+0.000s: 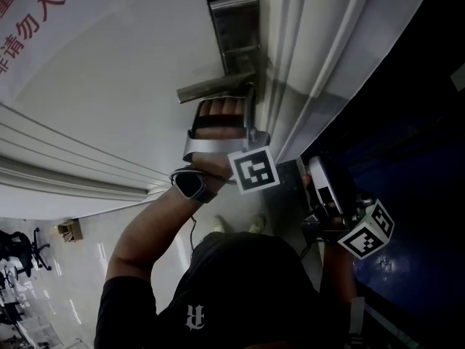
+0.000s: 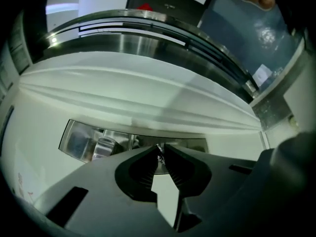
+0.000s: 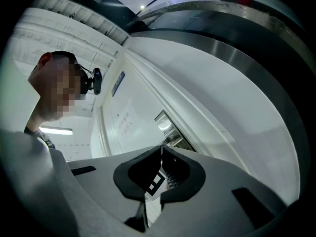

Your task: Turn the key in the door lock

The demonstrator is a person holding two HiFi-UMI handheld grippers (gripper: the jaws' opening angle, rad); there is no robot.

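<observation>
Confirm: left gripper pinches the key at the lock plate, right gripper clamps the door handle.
Not the right gripper: the head view shows it held back, off the door handle, its jaws shut on nothing. The left gripper does pinch the key at the lock plate.

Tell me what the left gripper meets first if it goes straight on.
The metal lock plate, probably: the left gripper points straight at it, jaws shut on what looks like the key. The gap is unclear.
</observation>
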